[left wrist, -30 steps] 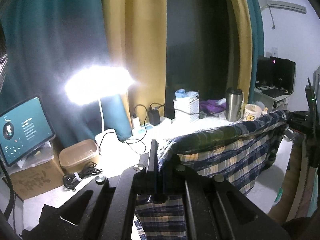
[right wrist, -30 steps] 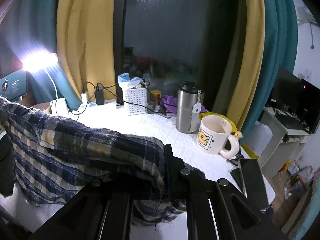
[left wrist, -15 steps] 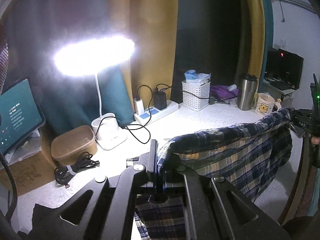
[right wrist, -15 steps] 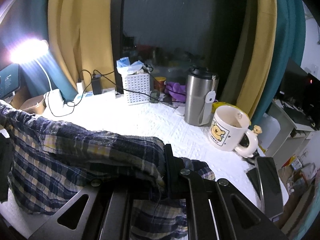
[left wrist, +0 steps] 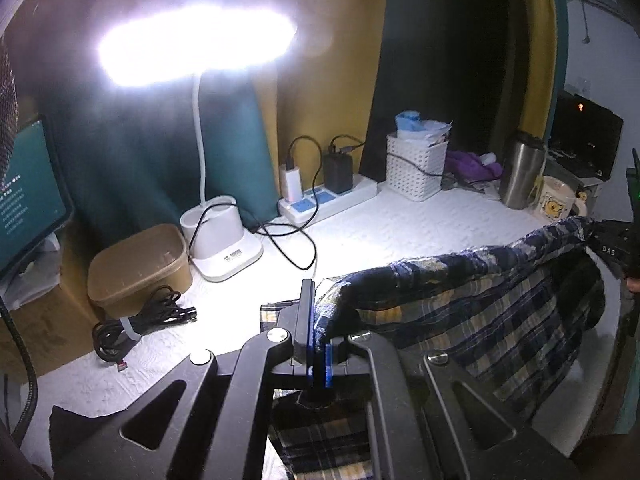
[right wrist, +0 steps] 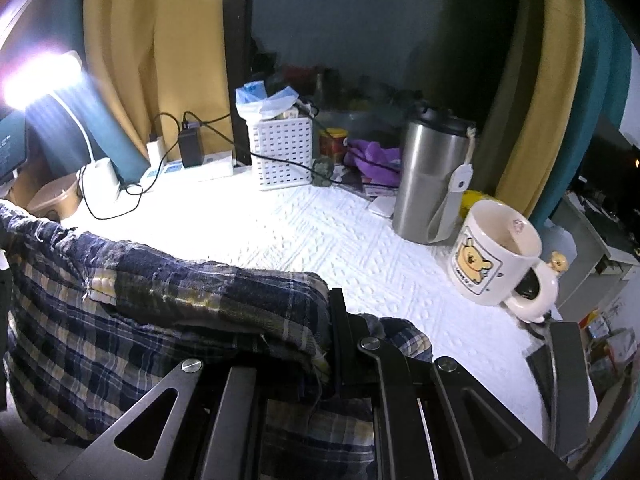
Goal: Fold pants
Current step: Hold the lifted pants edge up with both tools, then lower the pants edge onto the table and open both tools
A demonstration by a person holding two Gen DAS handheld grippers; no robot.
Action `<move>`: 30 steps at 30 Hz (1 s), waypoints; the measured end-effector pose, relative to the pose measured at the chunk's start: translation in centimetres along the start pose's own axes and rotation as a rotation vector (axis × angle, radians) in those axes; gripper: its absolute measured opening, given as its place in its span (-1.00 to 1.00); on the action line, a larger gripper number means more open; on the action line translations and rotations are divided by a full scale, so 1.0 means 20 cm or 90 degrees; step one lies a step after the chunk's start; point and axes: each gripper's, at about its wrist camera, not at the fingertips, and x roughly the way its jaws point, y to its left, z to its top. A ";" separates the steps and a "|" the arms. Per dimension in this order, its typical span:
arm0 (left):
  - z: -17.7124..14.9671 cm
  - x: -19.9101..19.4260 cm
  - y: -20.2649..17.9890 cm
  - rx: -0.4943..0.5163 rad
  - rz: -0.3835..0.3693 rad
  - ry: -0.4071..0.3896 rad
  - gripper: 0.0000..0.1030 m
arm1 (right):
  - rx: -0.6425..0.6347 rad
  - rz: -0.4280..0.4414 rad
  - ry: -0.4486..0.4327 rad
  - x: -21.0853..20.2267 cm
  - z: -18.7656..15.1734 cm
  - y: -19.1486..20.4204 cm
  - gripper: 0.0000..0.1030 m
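- Stretching between the two tools, the plaid pants (left wrist: 472, 312) are held up as one long band, with the top edge taut and the rest hanging down toward the white table (left wrist: 400, 232).
- One end of that edge is pinched in the left gripper (left wrist: 318, 344), jaws clamped together on the cloth, pretty much no gap to be seen.
- The other end is clamped the same way in the right gripper (right wrist: 332, 344), fabric bunched up right at the pinch.
- So the long axis of the pants is laid side to side, running along the near edge of the table, and neither hand can be called nearer since each has its own end.
- The lower part of the cloth looks draped onto the surface near that near edge, though exactly where it touches can't be told for sure.
- The bit that matters for the next move, as a guess: the open table lies straight ahead of both tools, toward the far edge.
- That open patch is hemmed in by the mug (right wrist: 496, 256) and steel tumbler (right wrist: 432, 184) toward the right far corner, and by the lamp base (left wrist: 224, 240) and power strip (left wrist: 328, 200) toward the left, so the fold probably has to be laid down between them.
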 end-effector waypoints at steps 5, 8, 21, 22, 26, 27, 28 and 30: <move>-0.01 0.09 0.03 -0.002 0.007 0.023 -0.96 | -0.003 0.004 0.018 0.09 0.01 0.02 -0.82; -0.01 0.16 0.04 0.004 0.007 0.037 -0.96 | -0.005 0.004 0.030 0.15 0.02 0.03 -0.82; -0.06 0.40 0.11 0.006 0.004 0.097 -0.95 | -0.006 0.010 0.069 0.35 0.03 0.05 -0.82; -0.07 0.42 0.12 0.004 0.003 0.104 -0.95 | -0.006 0.011 0.072 0.37 0.03 0.05 -0.82; -0.09 0.49 0.14 0.000 0.000 0.120 -0.95 | -0.007 0.010 0.086 0.43 0.03 0.05 -0.82; -0.09 0.50 0.14 0.000 -0.001 0.123 -0.95 | -0.007 0.010 0.089 0.44 0.03 0.05 -0.82; -0.09 0.52 0.15 -0.001 -0.001 0.126 -0.95 | -0.007 0.010 0.093 0.45 0.02 0.05 -0.82; -0.10 0.55 0.16 -0.003 -0.002 0.133 -0.95 | -0.006 0.011 0.098 0.48 0.02 0.05 -0.81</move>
